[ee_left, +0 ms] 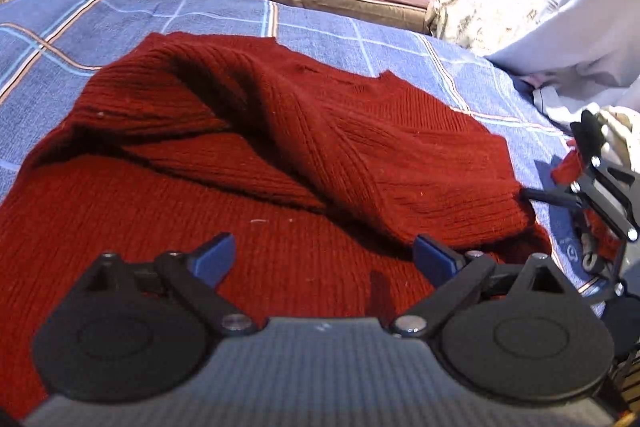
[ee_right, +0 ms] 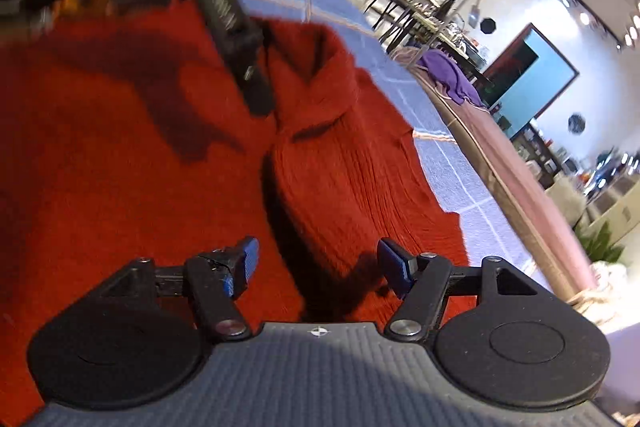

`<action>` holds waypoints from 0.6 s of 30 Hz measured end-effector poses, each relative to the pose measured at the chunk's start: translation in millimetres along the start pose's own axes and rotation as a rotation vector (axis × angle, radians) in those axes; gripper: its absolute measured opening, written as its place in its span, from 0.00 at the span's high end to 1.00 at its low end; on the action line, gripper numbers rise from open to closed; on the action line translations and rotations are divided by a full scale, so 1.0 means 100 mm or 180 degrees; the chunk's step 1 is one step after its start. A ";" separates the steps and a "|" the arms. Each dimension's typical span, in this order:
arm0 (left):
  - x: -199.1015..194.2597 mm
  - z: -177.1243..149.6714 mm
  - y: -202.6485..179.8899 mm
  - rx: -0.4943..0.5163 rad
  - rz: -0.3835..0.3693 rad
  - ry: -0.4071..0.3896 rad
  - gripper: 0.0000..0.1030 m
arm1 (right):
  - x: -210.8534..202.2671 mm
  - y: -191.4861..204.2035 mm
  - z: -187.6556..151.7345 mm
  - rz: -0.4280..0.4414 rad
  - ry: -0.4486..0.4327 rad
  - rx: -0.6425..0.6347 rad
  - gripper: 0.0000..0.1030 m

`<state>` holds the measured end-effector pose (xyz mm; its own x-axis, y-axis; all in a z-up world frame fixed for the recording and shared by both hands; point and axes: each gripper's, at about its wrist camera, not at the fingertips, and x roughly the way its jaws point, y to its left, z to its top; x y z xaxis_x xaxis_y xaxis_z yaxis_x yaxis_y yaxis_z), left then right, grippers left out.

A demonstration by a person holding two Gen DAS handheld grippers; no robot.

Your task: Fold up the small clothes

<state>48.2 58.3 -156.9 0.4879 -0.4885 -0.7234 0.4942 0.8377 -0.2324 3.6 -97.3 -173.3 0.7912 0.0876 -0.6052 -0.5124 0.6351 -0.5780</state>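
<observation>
Left gripper [ee_left: 324, 259] wide, empty | right gripper [ee_right: 318, 263] wide, empty | red sweater [ee_left: 280, 155] mid-frame on blue plaid sheet [ee_left: 360, 39]: one side folded over, more folds left

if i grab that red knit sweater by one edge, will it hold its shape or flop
Probably flops: the red sweater already lies in soft humps and folds on the plaid bedspread. Its thick ribbed knit suggests fair weight and good grip, so it likely sags and stretches rather than slipping from the jaws.
</observation>
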 end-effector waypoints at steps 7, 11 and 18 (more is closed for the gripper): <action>0.04 -0.02 -0.12 0.0151 0.0024 0.0062 0.04 | 0.19 -0.26 0.02 0.0047 0.0179 0.0516 0.54; 0.05 -0.02 -0.10 0.0151 0.0081 0.0080 0.04 | 0.17 -0.44 0.12 0.0277 0.0167 0.1227 0.87; 0.03 -0.03 0.00 0.0080 0.0135 0.0099 0.02 | -0.17 -1.11 0.10 0.1672 -0.0650 0.3348 0.89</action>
<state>48.0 57.3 -160.9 0.4863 -0.4446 -0.7522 0.4918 0.8508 -0.1850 50.0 -161.7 -93.1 0.6538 0.5847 -0.4803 -0.3398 0.7940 0.5041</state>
